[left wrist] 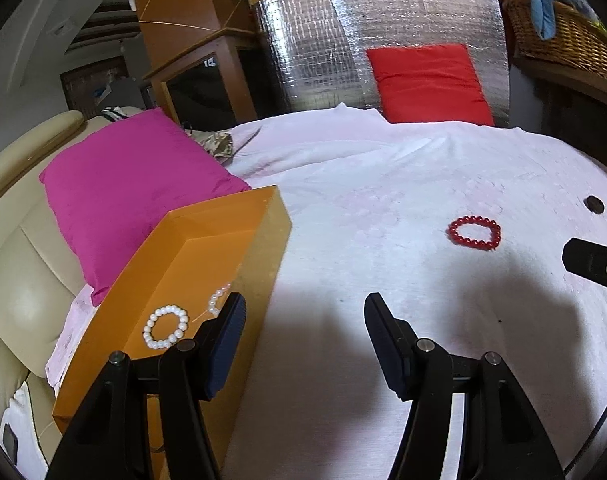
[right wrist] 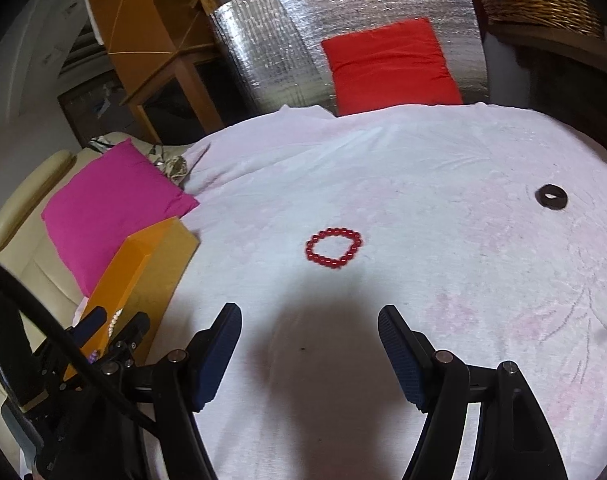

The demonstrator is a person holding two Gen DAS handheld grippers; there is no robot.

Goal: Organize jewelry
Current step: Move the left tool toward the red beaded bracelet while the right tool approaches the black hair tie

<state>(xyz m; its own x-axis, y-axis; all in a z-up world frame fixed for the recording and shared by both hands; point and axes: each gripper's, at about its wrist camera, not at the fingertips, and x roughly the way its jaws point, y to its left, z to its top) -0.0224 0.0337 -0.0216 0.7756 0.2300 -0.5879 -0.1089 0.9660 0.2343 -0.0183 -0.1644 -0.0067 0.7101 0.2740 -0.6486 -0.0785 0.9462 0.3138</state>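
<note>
A red bead bracelet [left wrist: 474, 232] lies on the white cloth; it also shows in the right wrist view [right wrist: 334, 248], ahead of my open, empty right gripper [right wrist: 309, 320]. A dark ring-shaped bracelet [right wrist: 551, 197] lies far right; it is also in the left wrist view [left wrist: 594, 204]. An orange box [left wrist: 171, 276] holds a white pearl bracelet [left wrist: 166, 327] and a second pearl piece [left wrist: 217, 300], partly hidden by a finger. My left gripper [left wrist: 303, 312] is open and empty, straddling the box's right wall. The box [right wrist: 143, 276] shows at left in the right wrist view.
A magenta pillow [left wrist: 123, 184] lies behind the box on a cream sofa [left wrist: 19, 280]. A red cushion [left wrist: 431, 84] leans on a silver foil panel [left wrist: 311, 40] at the back. A wicker basket [left wrist: 563, 36] stands at the back right.
</note>
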